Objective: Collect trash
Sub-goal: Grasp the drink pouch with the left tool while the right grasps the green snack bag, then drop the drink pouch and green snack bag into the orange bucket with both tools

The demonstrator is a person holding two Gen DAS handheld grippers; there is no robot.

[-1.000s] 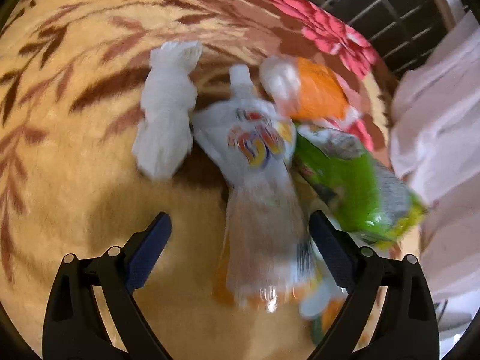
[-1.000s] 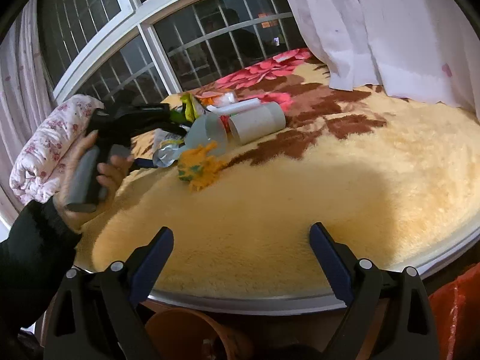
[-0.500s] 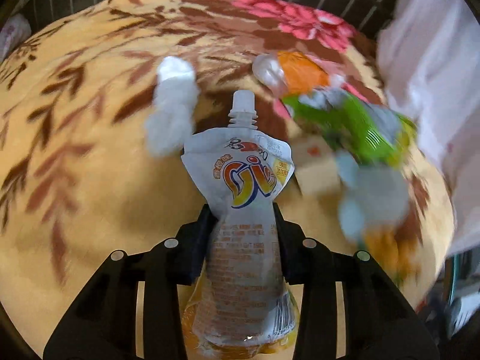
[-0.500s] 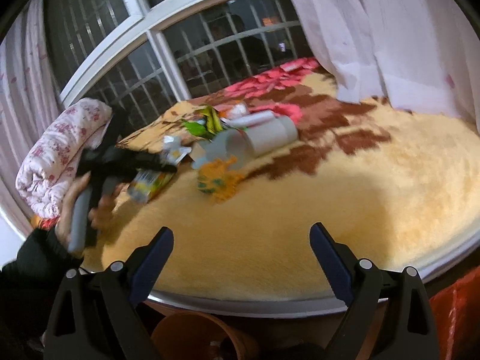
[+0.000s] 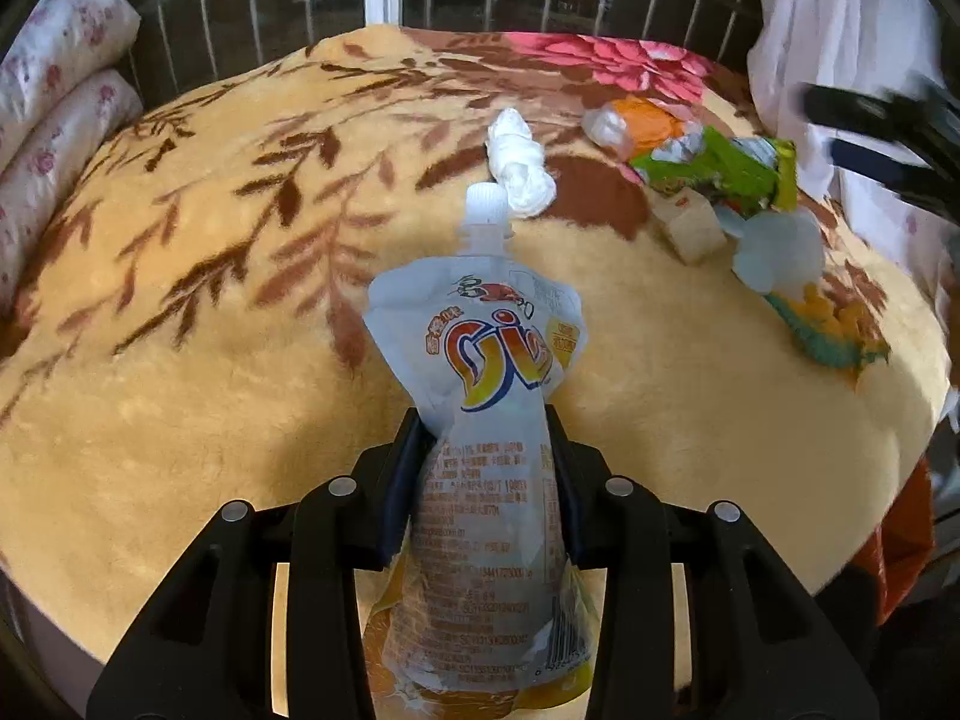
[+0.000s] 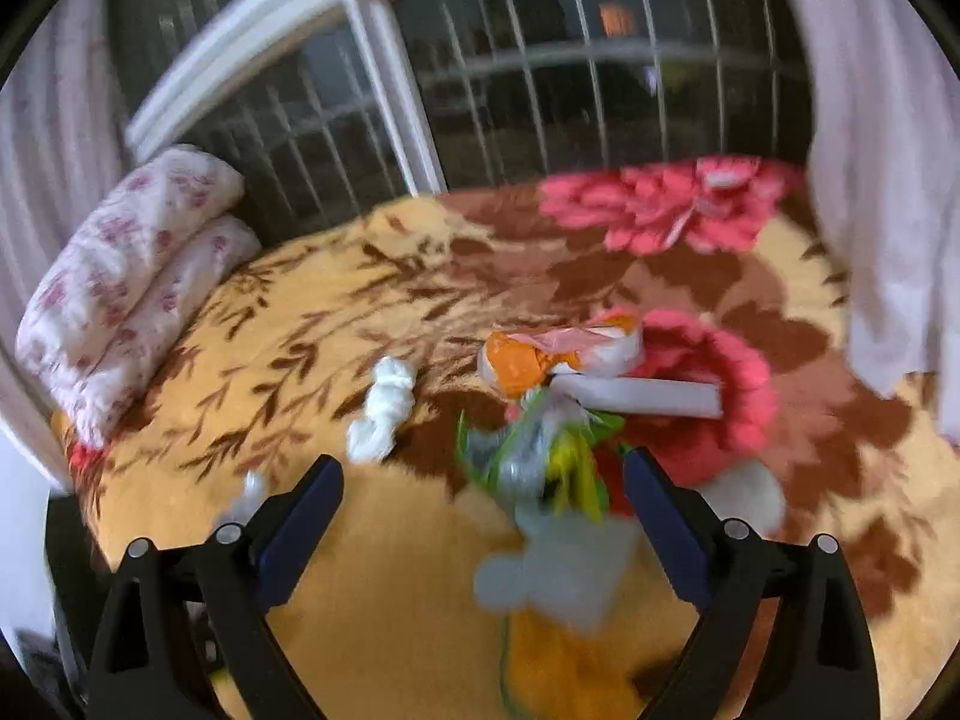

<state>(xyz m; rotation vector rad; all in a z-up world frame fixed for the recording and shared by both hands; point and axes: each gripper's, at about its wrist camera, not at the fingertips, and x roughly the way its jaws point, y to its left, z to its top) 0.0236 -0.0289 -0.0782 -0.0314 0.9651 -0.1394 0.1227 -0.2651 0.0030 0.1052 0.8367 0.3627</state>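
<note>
Gripping the drink pouch [image 5: 480, 420] at mid-body above the bed [image 5: 180, 360], the left tongs [image 5: 483, 456] risk slippage; right tongs [image 6: 480, 480] hang wide over wrappers [image 6: 540, 468].

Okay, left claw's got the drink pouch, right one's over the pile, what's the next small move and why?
Probably lower the open right claw onto the green wrapper and close. The left claw is already shut on the drink pouch, clear of the blanket, so it needs nothing. The wrapper sits between the right claw's fingers, though blur hides how near.
</note>
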